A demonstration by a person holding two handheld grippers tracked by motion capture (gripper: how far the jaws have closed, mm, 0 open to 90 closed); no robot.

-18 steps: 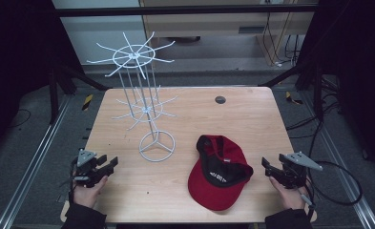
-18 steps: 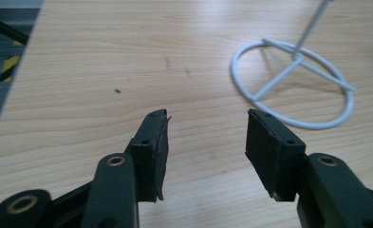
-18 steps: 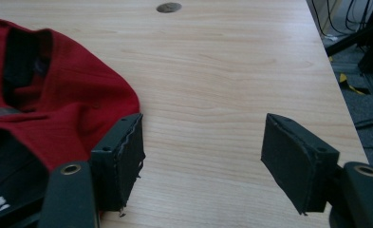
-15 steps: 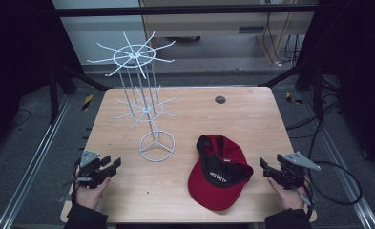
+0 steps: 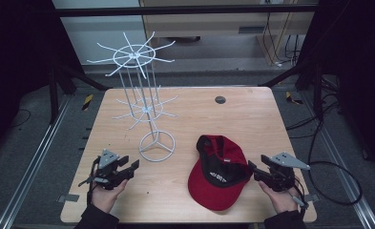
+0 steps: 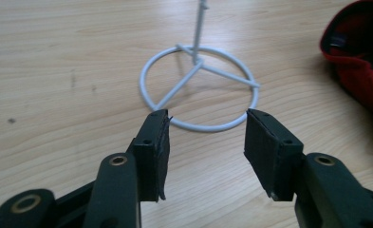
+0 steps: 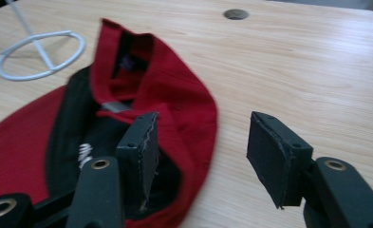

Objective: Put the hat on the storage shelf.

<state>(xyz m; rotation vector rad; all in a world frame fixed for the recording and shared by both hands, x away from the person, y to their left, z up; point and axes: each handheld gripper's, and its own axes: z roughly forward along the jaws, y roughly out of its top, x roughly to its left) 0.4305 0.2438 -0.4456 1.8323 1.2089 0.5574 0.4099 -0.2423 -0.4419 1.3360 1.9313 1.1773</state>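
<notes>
A red and black cap (image 5: 217,169) lies on the wooden table (image 5: 252,119), front right of centre, brim toward me. A white wire rack (image 5: 142,95) with two tiers of spoke hooks stands left of it on a ring base (image 5: 157,146). My left gripper (image 5: 132,167) is open near the table's front left, jaws pointing at the ring base (image 6: 200,88), nothing between them. My right gripper (image 5: 253,170) is open at the front right, just beside the cap's right edge (image 7: 174,109); its left jaw overlaps the cap in the right gripper view, touching or not I cannot tell.
A dark round grommet (image 5: 220,99) sits in the table near the back edge. Black frame bars run beside and behind the table. Cables (image 5: 328,167) trail on the floor at the right. Bare wood lies between the rack and the grommet.
Both grippers have crept slightly inward, the left toward the rack's base and the right toward the cap. Cap and rack have not moved.
</notes>
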